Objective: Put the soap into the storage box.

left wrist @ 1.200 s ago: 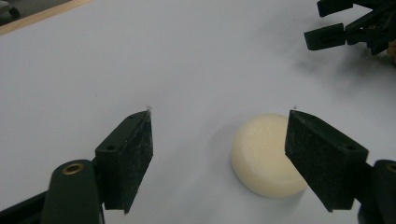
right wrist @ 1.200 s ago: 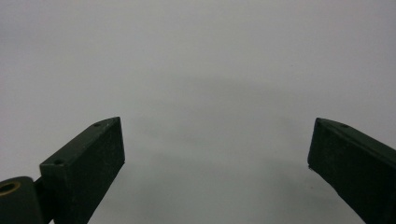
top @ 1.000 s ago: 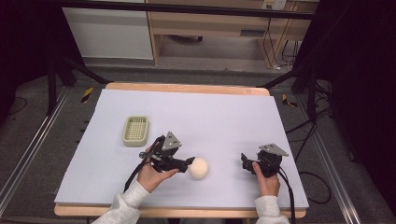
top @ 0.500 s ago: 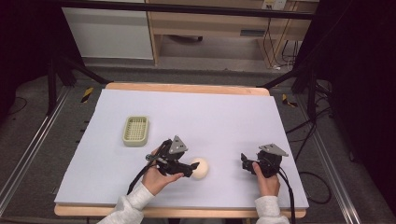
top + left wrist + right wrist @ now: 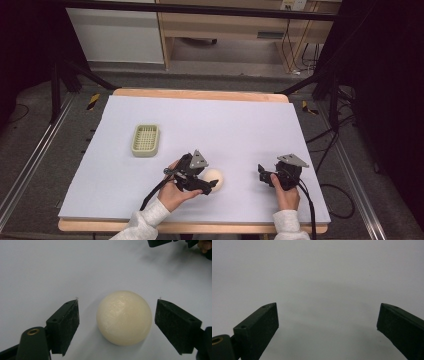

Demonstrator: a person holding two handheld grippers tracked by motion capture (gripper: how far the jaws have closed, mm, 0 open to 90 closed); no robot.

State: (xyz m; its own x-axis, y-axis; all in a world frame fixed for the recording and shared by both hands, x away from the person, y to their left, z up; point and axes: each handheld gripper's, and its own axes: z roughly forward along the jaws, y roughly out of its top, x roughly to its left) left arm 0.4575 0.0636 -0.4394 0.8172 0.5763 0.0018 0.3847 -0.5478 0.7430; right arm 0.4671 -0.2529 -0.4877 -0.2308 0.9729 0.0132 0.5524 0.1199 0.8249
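A cream-coloured ball (image 5: pixel 215 179) (image 5: pixel 124 317) lies on the pale table sheet near the front edge. My left gripper (image 5: pixel 209 184) (image 5: pixel 117 317) is open around it, one jaw on each side with a gap to the ball on both. My right gripper (image 5: pixel 262 172) (image 5: pixel 327 320) rests further right near the front edge, open, with bare sheet between its jaws. The tip of the right gripper (image 5: pixel 160 242) shows at the top of the left gripper view.
A small pale green ridged tray (image 5: pixel 145 140) sits on the sheet (image 5: pixel 225 125) to the left, behind the left hand. The wooden table edge (image 5: pixel 200 94) runs along the back. Cables trail from both grippers off the front.
My left gripper has moved right toward the ball and now straddles it. The right gripper has stayed put.
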